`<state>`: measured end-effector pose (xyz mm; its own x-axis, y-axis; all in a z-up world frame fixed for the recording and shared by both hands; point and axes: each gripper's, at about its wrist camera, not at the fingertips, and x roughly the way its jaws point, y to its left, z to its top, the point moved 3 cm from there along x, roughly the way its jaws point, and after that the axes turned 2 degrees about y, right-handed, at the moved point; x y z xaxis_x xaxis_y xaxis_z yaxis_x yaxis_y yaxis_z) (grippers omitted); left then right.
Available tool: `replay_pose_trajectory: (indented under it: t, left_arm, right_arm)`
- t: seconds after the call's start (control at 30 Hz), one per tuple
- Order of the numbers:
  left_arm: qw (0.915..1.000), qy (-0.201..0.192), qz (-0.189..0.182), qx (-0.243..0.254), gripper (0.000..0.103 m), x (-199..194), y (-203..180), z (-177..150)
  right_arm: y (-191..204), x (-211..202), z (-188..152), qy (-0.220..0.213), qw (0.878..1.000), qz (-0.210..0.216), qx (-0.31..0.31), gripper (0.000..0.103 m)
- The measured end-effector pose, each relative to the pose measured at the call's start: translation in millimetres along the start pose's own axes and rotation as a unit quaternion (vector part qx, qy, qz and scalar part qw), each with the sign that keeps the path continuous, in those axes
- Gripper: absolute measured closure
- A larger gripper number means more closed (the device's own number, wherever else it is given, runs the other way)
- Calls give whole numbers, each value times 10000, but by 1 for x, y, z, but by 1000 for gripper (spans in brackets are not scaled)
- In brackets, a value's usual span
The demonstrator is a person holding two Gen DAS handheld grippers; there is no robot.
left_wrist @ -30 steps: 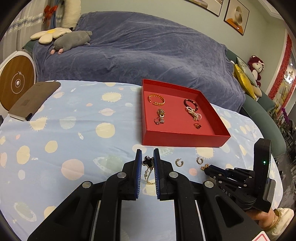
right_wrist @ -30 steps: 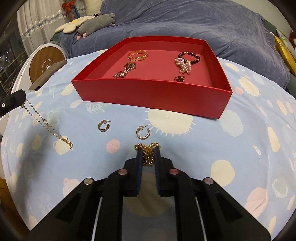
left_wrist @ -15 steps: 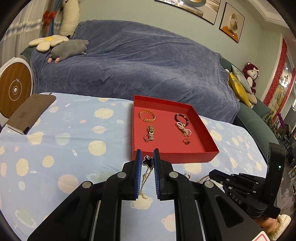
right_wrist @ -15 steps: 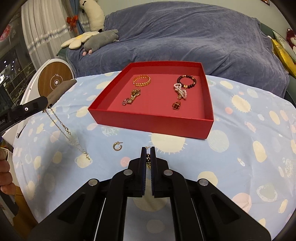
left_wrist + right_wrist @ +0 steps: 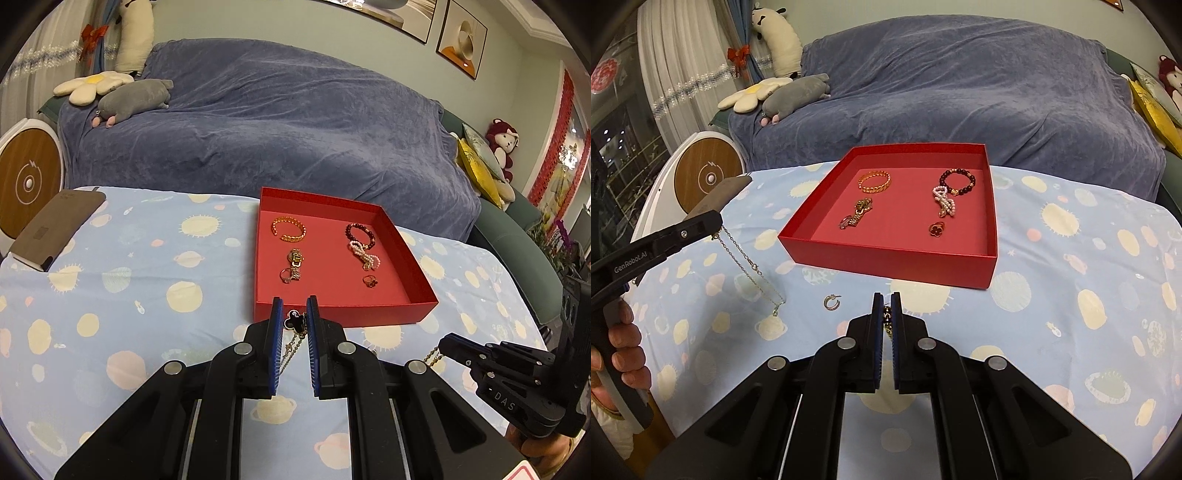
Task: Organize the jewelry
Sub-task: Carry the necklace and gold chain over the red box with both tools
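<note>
your left gripper (image 5: 294, 320) pinches a clover-pendant necklace (image 5: 294, 322); your right gripper (image 5: 886, 314) pinches a gold chain (image 5: 887, 318), both near the red tray (image 5: 894, 264).

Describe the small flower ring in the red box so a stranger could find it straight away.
Start at the red box on the spotted blue tablecloth. Look in its right-hand column, below the dark bead bracelet and the pink pearl string, nearest the front wall. The ring is the only piece there with a dark red four-petal flower; the plain ring sits in the left column.
</note>
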<state>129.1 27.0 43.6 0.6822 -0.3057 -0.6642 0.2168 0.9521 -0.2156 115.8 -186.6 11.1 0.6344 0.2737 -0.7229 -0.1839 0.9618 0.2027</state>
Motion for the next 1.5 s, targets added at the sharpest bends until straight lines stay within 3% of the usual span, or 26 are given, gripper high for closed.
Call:
replay_pose_trajectory:
  t: [0.73, 1.1, 1.5]
  left_arm:
    - [10000, 25, -69, 18, 93, 11, -14, 5]
    - [9988, -469, -123, 98, 93, -21, -19, 34]
    - [9962, -809, -59, 305, 93, -26, -34, 91]
  right_arm:
    - [-11, -18, 10, -223, 9994, 7, 249, 100]
    - [-16, -22, 15, -281, 9989, 60, 367, 100]
    - [-19, -41, 85, -799, 9961, 47, 360, 100]
